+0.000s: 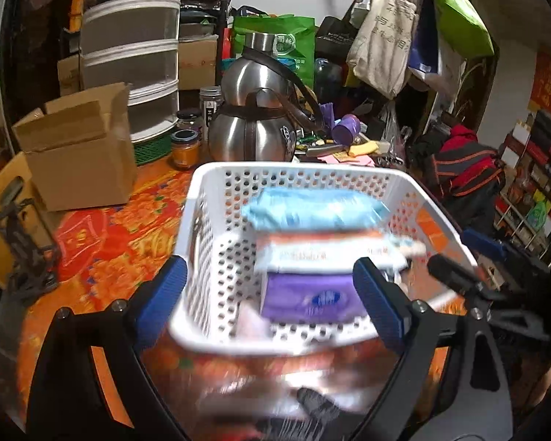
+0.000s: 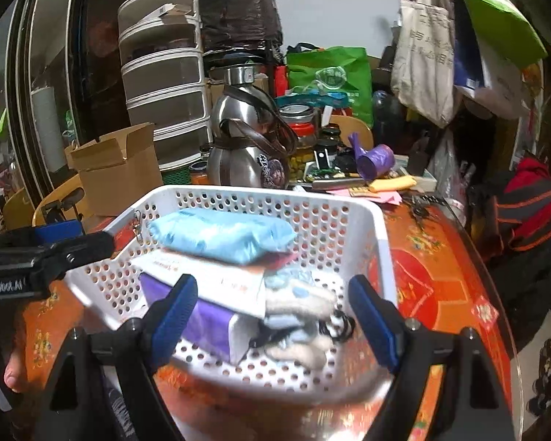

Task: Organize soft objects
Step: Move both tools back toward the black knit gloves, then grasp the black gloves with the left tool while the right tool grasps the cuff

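A white perforated basket point(image 1: 294, 169) point(image 2: 260, 193) stands on the orange-red tabletop. Stacked in it are a light blue soft pack point(image 1: 312, 207) point(image 2: 220, 237), a white and orange pack point(image 1: 323, 251) point(image 2: 216, 275) and a purple pack point(image 1: 308, 299) point(image 2: 205, 321). Beside them lies a white and pale blue plush item point(image 2: 305, 299) with a black cord. My left gripper point(image 1: 272, 299) stands open at the basket's near edge, with nothing pressed between its pads. My right gripper point(image 2: 275, 318) hangs open over the near rim, gripping nothing. Each gripper shows at the edge of the other's view.
Behind the basket stand a steel flask point(image 1: 253, 125) point(image 2: 246, 139), an open cardboard box point(image 1: 80, 150) point(image 2: 117, 169), a stack of clear drawers point(image 1: 128, 47), jars and a purple cup point(image 2: 376, 160). Cloth bags point(image 1: 385, 33) hang at the back right. A red and black jacket point(image 2: 532, 205) lies right.
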